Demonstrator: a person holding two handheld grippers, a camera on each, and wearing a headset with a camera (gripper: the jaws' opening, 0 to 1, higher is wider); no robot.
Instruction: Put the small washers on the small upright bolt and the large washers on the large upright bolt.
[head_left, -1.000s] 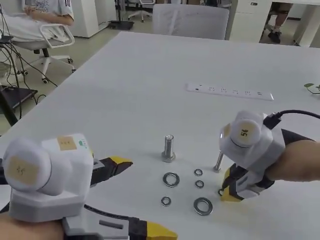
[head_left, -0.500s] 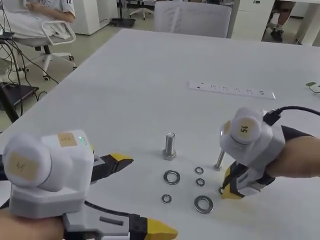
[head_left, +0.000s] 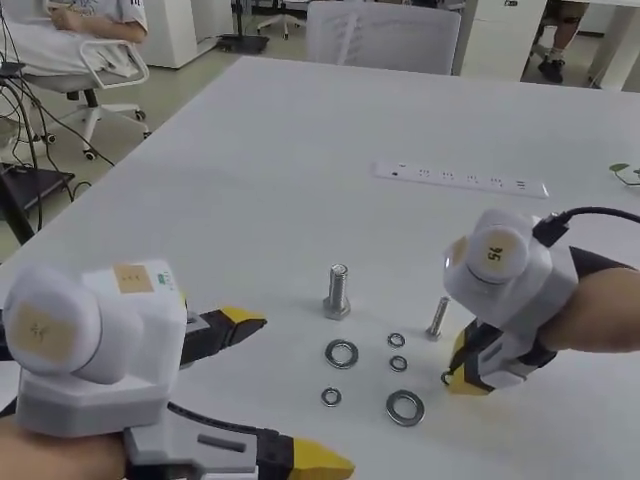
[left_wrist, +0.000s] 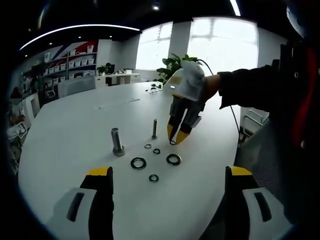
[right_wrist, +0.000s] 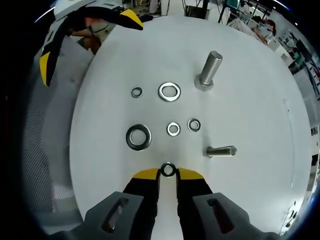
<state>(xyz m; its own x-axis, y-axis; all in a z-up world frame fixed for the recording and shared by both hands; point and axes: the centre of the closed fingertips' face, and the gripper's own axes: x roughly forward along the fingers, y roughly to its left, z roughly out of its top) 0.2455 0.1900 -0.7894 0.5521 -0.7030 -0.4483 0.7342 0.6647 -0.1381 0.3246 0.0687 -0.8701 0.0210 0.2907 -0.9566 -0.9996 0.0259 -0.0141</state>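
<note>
The large bolt (head_left: 337, 292) and the small bolt (head_left: 438, 318) stand upright on the white table (head_left: 300, 170). In front of them lie two large washers (head_left: 341, 353) (head_left: 405, 407) and three small washers (head_left: 396, 340) (head_left: 398, 363) (head_left: 331, 397). My right gripper (head_left: 452, 380) (right_wrist: 168, 175) is just right of the small bolt, shut on another small washer (right_wrist: 168, 170) at its yellow tips. The left gripper (head_left: 285, 395) (left_wrist: 167, 172) hangs at the near left, open wide, holding nothing. In the left gripper view the right gripper (left_wrist: 175, 139) holds that washer just above the table.
A white power strip (head_left: 460, 182) lies across the table behind the bolts. A grey chair (head_left: 380, 38) stands at the far edge, and a person sits on a chair (head_left: 95, 65) at the far left. Bare tabletop surrounds the bolts.
The right gripper has edged slightly up and to the right with the small washer in its tips. The left gripper has stayed put and open.
</note>
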